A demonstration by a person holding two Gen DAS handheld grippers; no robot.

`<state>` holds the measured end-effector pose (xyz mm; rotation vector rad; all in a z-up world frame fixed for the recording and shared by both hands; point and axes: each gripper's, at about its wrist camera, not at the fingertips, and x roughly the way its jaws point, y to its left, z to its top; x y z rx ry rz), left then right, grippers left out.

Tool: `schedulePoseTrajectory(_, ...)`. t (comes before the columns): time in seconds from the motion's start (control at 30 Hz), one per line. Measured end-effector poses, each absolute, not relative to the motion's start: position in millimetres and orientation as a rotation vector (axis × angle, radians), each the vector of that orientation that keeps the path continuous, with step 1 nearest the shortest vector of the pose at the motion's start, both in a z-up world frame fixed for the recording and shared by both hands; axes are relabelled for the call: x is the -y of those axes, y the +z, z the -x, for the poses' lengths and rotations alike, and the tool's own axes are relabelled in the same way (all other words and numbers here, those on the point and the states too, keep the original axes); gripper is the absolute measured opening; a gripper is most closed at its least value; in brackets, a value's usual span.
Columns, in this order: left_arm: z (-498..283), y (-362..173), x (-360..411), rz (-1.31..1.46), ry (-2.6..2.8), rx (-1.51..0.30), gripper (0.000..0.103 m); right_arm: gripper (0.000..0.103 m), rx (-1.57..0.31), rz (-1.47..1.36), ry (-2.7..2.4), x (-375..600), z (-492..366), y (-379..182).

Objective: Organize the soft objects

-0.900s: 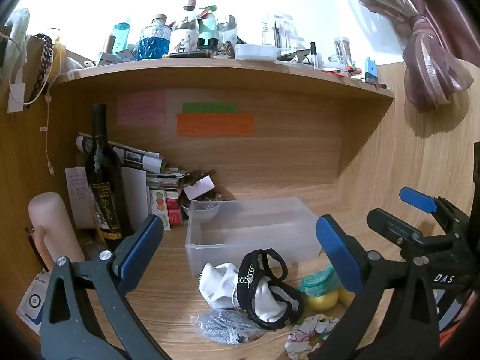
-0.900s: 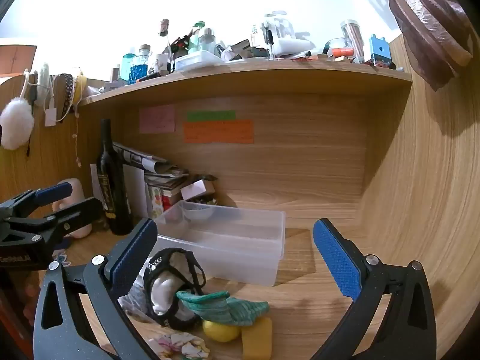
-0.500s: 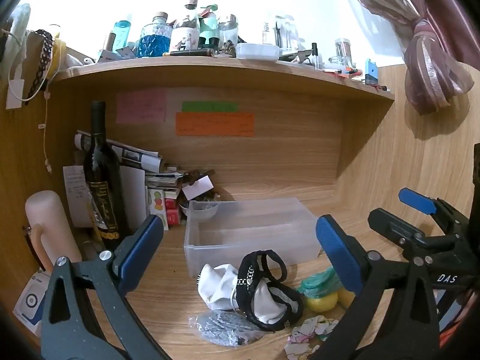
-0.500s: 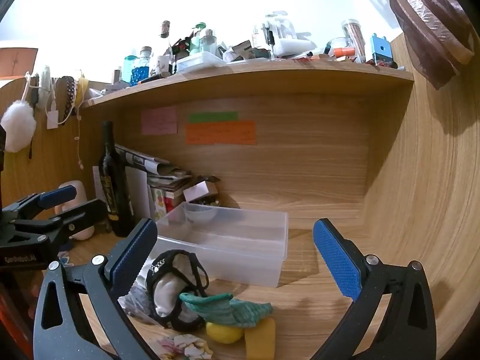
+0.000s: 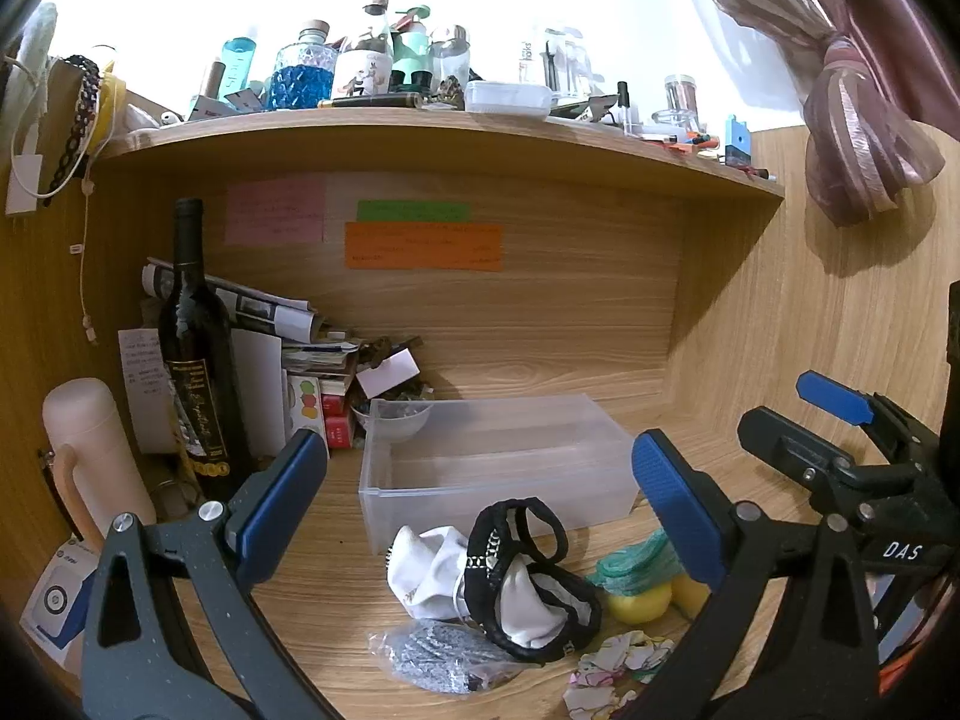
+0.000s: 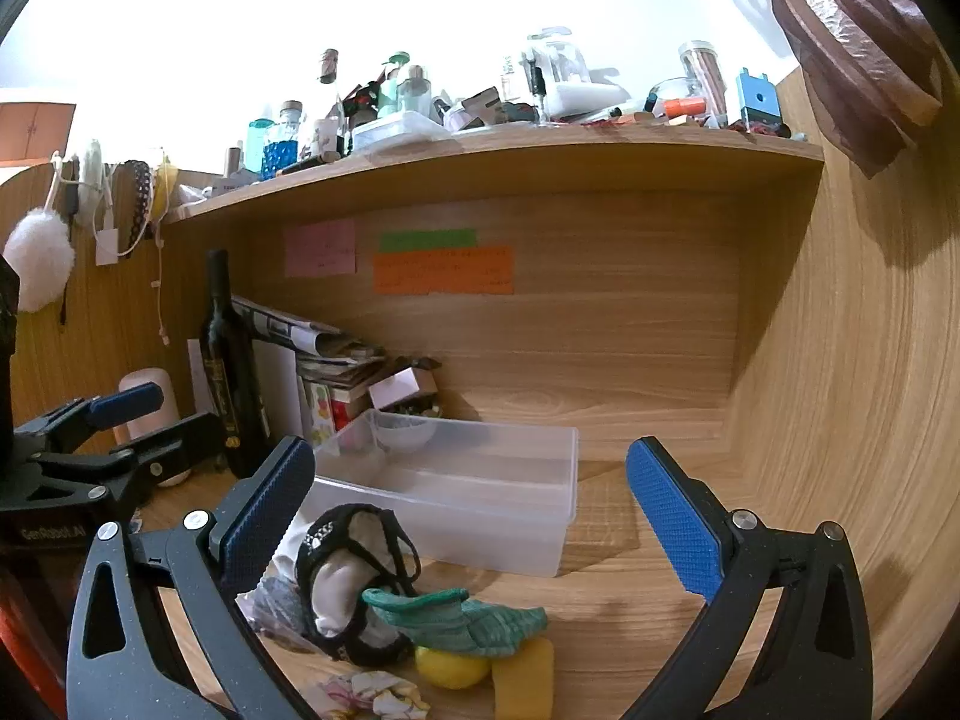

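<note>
A clear plastic bin (image 5: 498, 456) (image 6: 474, 492) stands empty on the wooden desk. In front of it lies a heap of soft things: white cloth (image 5: 426, 564), a black-and-white garment (image 5: 528, 576) (image 6: 354, 570), a green knit sock (image 5: 636, 558) (image 6: 462, 618), a yellow sponge (image 6: 525, 681), a yellow ball (image 6: 450, 666), a grey bagged item (image 5: 438, 654) and floral cloth (image 5: 612, 666) (image 6: 372, 693). My left gripper (image 5: 480, 498) is open and empty above the heap. My right gripper (image 6: 474, 510) is open and empty, hovering to the heap's right.
A dark wine bottle (image 5: 198, 360) (image 6: 231, 366), a pink flask (image 5: 90, 462), rolled papers and small boxes crowd the back left. A shelf (image 5: 420, 120) with bottles hangs overhead. Wooden walls close in at the back and right.
Both views have shifted slightly; the heap and bin sit a little lower in frame. Both grippers stay open and nothing has been picked up.
</note>
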<state>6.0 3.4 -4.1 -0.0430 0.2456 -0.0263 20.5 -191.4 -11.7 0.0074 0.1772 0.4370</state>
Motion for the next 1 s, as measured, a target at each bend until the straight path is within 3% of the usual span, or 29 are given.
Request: schedulePoseTrajectory(1.0, -2.1, 0.7, -0.3, 0.041, -0.023, -0.234, 0.103, 0.103, -0.171, -0.008, 0.443, 188.6, -17.2, -8.6)
